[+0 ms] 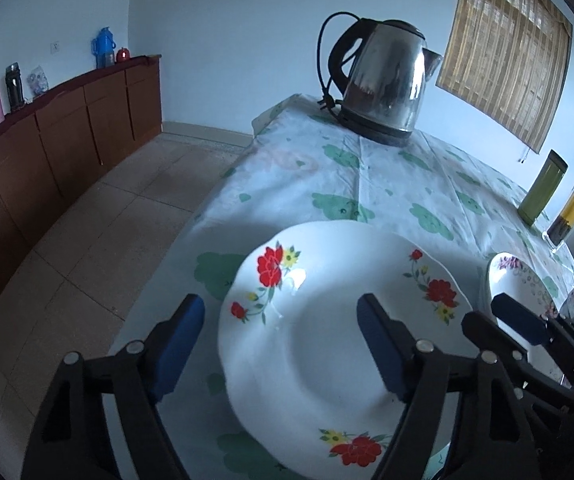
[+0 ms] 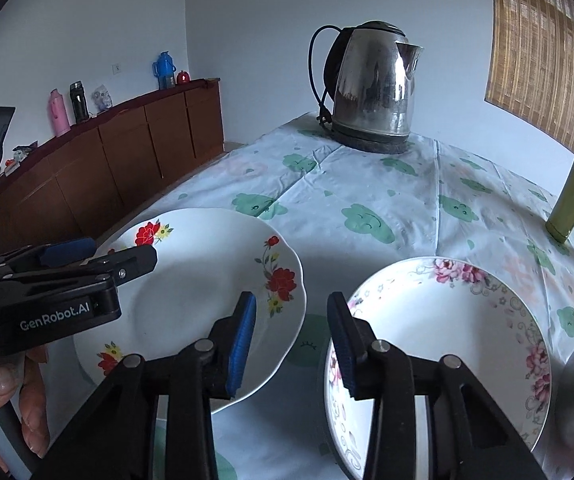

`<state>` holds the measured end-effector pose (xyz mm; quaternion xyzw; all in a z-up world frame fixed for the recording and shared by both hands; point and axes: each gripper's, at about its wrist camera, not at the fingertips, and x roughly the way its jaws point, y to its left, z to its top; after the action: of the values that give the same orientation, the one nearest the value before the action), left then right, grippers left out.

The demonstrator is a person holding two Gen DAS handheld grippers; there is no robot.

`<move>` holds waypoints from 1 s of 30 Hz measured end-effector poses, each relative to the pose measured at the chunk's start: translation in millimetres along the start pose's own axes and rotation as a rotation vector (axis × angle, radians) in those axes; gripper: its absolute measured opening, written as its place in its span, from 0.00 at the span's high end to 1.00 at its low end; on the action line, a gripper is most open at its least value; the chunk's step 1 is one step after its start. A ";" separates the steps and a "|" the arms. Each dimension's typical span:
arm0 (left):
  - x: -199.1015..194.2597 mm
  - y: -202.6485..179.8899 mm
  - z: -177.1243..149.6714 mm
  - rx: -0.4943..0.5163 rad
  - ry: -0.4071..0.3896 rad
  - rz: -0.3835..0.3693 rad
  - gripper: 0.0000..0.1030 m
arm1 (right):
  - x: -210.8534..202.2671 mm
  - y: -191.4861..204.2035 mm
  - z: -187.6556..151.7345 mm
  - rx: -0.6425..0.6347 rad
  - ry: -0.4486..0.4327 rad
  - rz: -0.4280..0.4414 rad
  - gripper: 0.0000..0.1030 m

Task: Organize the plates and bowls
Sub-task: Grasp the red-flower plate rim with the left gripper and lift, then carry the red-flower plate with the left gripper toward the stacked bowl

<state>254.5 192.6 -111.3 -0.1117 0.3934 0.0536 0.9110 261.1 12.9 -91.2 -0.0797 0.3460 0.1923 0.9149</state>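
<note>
L claw (image 1: 283, 336) open astride red-flower plate (image 1: 327, 320); R claw (image 2: 291, 344) empty.

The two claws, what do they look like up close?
Both are black, angular linkage frames with silver pivot pins and ribbed blue pads on the fingers. The left claw carries white "GenRobot.AI" lettering on its body. The right claw is the same build. No sleeves show.

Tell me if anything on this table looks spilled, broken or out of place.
Nothing stands out. The red-flowered plate and the pink-flowered plate lie whole on the tablecloth, and the kettle stands upright. No spill shows.
</note>
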 end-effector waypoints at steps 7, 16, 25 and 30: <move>9.0 1.0 -5.3 0.004 0.042 0.007 0.36 | 14.3 11.7 2.0 -0.015 0.071 -0.018 0.62; 17.0 2.6 -8.8 0.017 0.072 0.016 0.39 | 25.5 20.7 7.0 -0.040 0.113 -0.081 0.62; 21.2 15.4 -6.5 0.005 0.095 0.026 0.45 | 17.2 31.0 -2.7 -0.067 0.164 0.003 0.62; 21.6 14.7 -7.5 0.009 0.086 0.036 0.46 | 18.1 30.7 -5.8 -0.053 0.147 0.002 0.65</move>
<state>261.2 205.3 -134.4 -0.1029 0.4342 0.0634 0.8926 257.6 44.7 -107.9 -0.1174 0.4069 0.1958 0.8845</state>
